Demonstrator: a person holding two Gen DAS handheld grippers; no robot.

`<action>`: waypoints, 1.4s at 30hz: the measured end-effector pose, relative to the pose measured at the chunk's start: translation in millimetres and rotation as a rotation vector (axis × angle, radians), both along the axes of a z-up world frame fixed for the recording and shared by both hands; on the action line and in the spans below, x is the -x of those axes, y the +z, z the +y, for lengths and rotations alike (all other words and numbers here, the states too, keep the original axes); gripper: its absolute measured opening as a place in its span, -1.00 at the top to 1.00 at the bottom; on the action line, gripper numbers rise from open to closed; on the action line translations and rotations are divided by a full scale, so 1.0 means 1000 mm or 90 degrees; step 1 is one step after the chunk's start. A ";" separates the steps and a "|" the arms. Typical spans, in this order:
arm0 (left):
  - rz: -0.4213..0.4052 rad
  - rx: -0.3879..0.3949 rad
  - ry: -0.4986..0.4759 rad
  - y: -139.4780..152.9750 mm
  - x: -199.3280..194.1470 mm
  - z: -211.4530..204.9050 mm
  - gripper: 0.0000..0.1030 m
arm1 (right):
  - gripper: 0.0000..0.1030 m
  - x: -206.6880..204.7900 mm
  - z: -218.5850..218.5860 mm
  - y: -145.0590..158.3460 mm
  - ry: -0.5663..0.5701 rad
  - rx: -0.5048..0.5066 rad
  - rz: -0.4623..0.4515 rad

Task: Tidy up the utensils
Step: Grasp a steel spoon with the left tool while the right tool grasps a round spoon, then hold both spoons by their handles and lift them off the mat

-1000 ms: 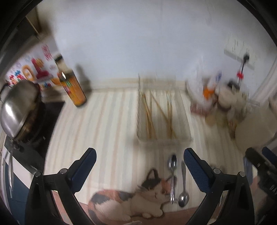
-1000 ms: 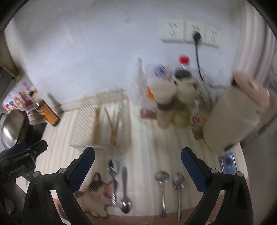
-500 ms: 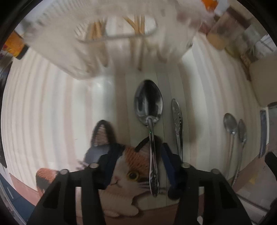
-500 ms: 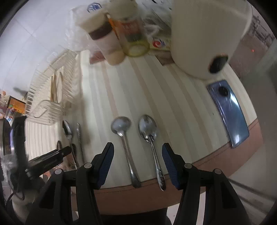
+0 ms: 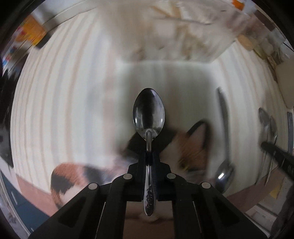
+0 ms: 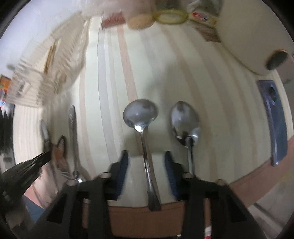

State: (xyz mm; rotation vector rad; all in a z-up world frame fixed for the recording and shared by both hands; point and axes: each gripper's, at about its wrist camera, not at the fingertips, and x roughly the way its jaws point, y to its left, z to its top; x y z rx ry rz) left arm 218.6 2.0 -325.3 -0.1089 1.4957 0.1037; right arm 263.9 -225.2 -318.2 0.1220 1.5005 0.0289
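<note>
My left gripper [image 5: 149, 156] is shut on the handle of a steel spoon [image 5: 148, 114], bowl forward, held above the striped counter. A second spoon [image 5: 225, 172] lies to its right, bowl toward me. The white wire utensil rack [image 5: 174, 27] with chopsticks stands ahead, blurred. My right gripper [image 6: 145, 156] is open with its jaws either side of the handle of a round-bowled spoon [image 6: 140, 114] lying on the counter. An oval spoon [image 6: 184, 119] lies just right of it. The rack shows in the right wrist view [image 6: 49, 69] at the upper left.
A cat-print mat [image 5: 191, 149] lies under the left gripper. A blue phone [image 6: 275, 121] lies at the right near the counter's brown front edge [image 6: 257, 176]. Jars [image 6: 170, 14] and a white paper roll [image 6: 253, 33] stand at the back. A sauce bottle [image 5: 31, 35] stands far left.
My left gripper has shut on the spoon's handle and lifted it off the mat. My right gripper has come lower and its jaws have narrowed around the round spoon's handle.
</note>
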 end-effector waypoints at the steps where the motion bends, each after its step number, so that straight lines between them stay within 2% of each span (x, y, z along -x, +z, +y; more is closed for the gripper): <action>1: 0.004 0.006 0.007 0.000 0.007 0.005 0.91 | 0.89 0.000 0.003 -0.002 0.008 -0.002 0.005; 6: 0.005 0.024 0.025 -0.001 0.020 0.013 0.91 | 0.90 0.019 0.021 -0.013 0.050 -0.020 0.043; 13: 0.007 0.015 0.021 0.000 0.022 0.008 0.87 | 0.90 0.021 0.034 -0.023 0.081 0.009 0.060; 17: 0.004 0.020 0.028 -0.003 0.019 0.012 0.84 | 0.90 0.010 0.044 -0.029 0.084 0.020 0.056; 23: -0.002 0.022 0.024 0.000 0.023 0.016 0.91 | 0.90 0.013 0.046 -0.030 0.092 0.036 0.047; 26: -0.011 0.014 0.027 0.002 0.030 0.019 0.92 | 0.91 0.020 0.040 -0.024 0.072 0.031 0.033; 36: -0.102 -0.006 0.009 0.060 0.035 0.020 1.00 | 0.91 0.029 0.052 0.011 0.072 0.016 -0.028; 42: -0.124 0.034 0.040 0.078 0.032 0.039 1.00 | 0.91 0.025 0.059 0.032 0.075 0.005 -0.054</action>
